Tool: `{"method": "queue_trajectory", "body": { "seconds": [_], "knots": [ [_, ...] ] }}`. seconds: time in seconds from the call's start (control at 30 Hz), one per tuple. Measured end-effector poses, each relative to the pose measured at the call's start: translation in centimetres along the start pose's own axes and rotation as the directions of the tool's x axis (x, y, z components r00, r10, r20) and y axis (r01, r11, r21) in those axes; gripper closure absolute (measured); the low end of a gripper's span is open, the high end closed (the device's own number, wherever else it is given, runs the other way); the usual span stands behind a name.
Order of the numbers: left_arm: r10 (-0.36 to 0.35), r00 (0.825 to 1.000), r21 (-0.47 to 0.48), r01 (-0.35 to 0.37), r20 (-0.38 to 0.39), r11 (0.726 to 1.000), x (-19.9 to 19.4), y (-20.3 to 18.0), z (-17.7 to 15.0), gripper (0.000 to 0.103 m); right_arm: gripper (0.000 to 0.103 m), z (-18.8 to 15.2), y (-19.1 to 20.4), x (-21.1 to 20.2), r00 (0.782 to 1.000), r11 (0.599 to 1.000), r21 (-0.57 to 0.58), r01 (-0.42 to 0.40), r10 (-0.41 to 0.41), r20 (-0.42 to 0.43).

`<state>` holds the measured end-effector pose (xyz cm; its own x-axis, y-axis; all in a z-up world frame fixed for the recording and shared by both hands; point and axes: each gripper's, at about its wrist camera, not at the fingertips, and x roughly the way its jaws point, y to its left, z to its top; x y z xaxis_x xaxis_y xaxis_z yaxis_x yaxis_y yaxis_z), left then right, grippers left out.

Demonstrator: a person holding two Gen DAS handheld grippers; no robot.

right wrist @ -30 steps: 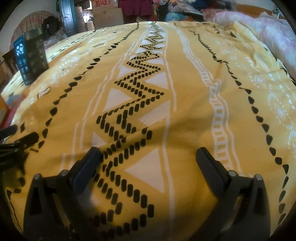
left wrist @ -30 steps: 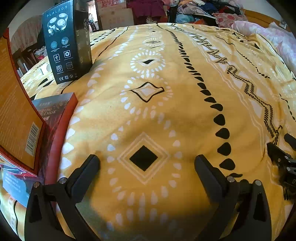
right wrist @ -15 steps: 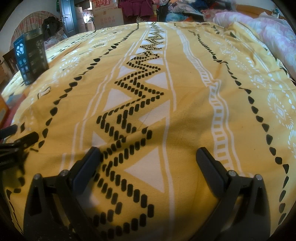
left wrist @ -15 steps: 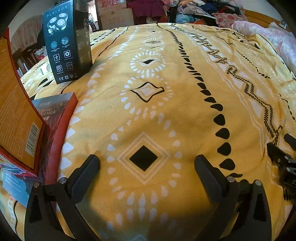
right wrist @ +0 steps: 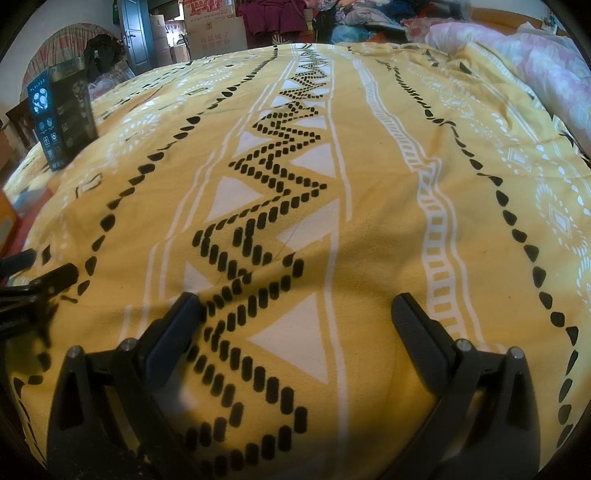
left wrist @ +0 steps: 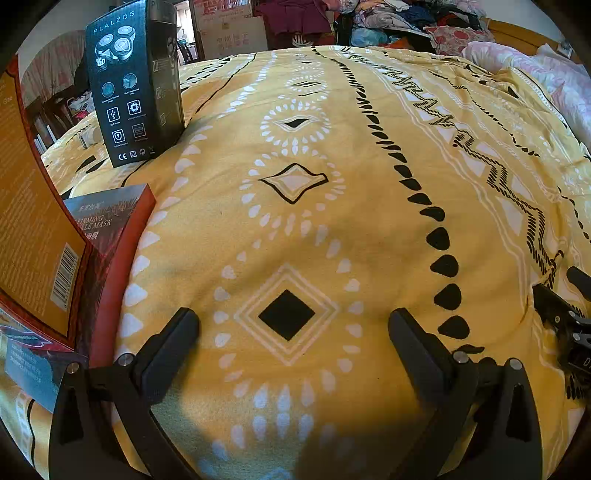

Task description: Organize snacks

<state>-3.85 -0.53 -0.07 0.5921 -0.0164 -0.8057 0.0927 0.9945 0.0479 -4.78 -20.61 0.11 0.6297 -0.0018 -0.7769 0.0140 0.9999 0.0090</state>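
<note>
My left gripper is open and empty, low over the yellow patterned bedspread. To its left an orange box leans over a flat dark red mask box. A tall black shaver box stands upright at the far left. My right gripper is open and empty over the zigzag pattern. The black box also shows in the right wrist view at far left. The right gripper's tip shows at the right edge of the left wrist view, and the left gripper at the left edge of the right wrist view.
A pink quilt lies along the right side of the bed. Piled clothes and cardboard boxes stand beyond the bed's far end. A blue door is at the back left.
</note>
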Motion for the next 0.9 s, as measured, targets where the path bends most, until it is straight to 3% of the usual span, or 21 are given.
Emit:
{"method": "queue_trajectory", "body": {
  "seconds": [0.9],
  "knots": [
    [-0.001, 1.0, 0.001, 0.001, 0.0, 1.0, 0.04, -0.06, 0.0, 0.0, 0.0, 0.0, -0.09, 0.1, 0.999, 0.999, 0.019, -0.034, 0.034, 0.005]
  ]
}}
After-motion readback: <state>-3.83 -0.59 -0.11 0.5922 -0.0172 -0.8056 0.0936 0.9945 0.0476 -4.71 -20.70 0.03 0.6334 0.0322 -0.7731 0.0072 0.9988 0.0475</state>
